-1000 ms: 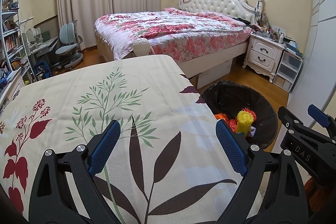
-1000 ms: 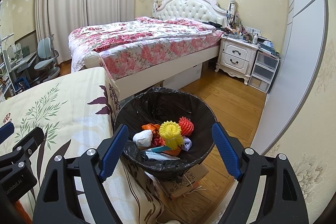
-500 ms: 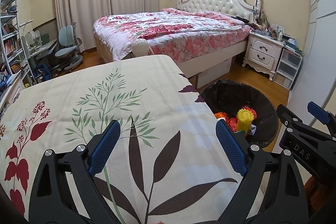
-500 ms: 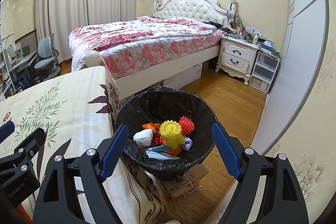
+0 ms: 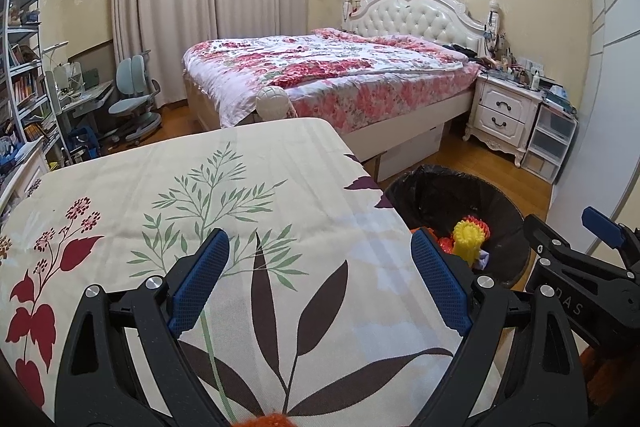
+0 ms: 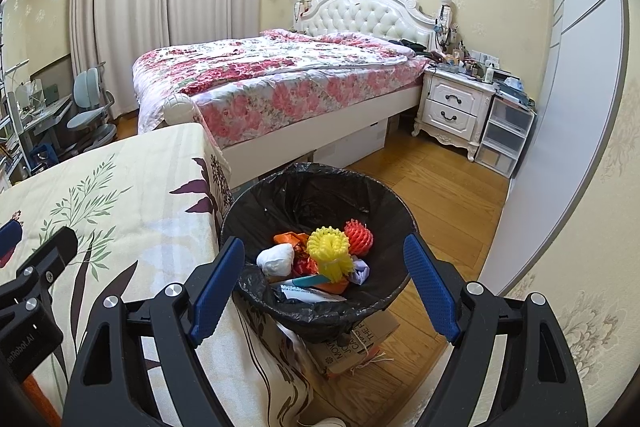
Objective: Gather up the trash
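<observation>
Since the earlier frames almost nothing has shifted: both views sit in the same place, with only a slight drift of the left view, and the heap in the bin lies as it did. Left gripper (image 5: 320,277): fingers spread wide, nothing between them, held over the leaf-print tablecloth (image 5: 200,195), with the trash bin (image 5: 504,211) beyond the cloth's right edge and outside the right finger. Right gripper (image 6: 324,281): fingers likewise spread wide and empty, held above the near rim of the trash bin (image 6: 396,211), so that the bin's contents appear between the two blue pads. Contents of the bin, all inside the black liner: yellow foam net (image 6: 330,253) on top at the middle; red foam net (image 6: 359,233) just behind it; white crumpled wad (image 6: 276,259) to its left; orange wrapper (image 6: 290,239) behind the wad; printed paper packet (image 6: 308,293) at the near side. The right view alone shows the full heap, and a cardboard box (image 6: 360,343) beneath the bin on the wood floor. The left view shows of the heap only the yellow foam net (image 5: 468,239) and some red beside it, but takes in the whole bare top of the cloth and the right gripper's body at the bin's right. An orange fuzzy thing (image 5: 272,419) peeks in at the bottom edge of the left view; what it is cannot be told.
</observation>
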Motion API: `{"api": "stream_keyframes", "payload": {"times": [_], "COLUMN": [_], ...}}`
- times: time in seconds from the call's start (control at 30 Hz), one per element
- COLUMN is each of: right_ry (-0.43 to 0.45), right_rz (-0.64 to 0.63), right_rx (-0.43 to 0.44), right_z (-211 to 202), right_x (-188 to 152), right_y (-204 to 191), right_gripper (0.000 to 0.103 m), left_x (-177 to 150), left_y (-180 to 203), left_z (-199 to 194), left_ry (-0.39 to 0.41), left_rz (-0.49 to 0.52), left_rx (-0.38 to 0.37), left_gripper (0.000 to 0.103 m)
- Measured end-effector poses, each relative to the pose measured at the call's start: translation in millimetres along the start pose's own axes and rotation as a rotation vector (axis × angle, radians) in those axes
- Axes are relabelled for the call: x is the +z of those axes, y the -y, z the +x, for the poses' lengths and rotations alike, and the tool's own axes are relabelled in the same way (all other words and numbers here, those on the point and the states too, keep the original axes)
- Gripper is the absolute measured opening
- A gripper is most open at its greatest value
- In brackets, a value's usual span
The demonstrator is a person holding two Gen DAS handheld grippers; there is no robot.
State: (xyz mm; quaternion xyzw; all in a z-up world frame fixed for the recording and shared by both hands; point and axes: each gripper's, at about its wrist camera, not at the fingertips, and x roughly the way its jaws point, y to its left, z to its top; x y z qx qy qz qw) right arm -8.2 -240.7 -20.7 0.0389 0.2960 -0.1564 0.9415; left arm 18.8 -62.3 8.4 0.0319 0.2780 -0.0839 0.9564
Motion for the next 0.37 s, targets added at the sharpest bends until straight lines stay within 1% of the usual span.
{"api": "stream_keyframes", "payload": {"times": [0.13,0.27,0.37], "right_ry": [-0.001,-0.002,-0.007], "right_rz": [-0.007,-0.026,-0.054], "right_rx": [0.008,0.031,0.062], "right_z": [-1.1,-1.6,1.3], "right_x": [0.3,1.2,2.5], "right_y": [-5.0,-19.5,-37.7], "right_gripper": [0.079,0.079,0.079], "left_x": [0.9,0.9,-1.0], "left_y": [-6.9,-22.2,-39.9], "left_z": [0.9,2.9,6.8], "left_ry": [0.000,-0.004,-0.030], "left_rz": [-0.009,-0.022,-0.039], "left_rx": [0.013,0.064,0.095], "left_gripper": [0.090,0.090,0.090]}}
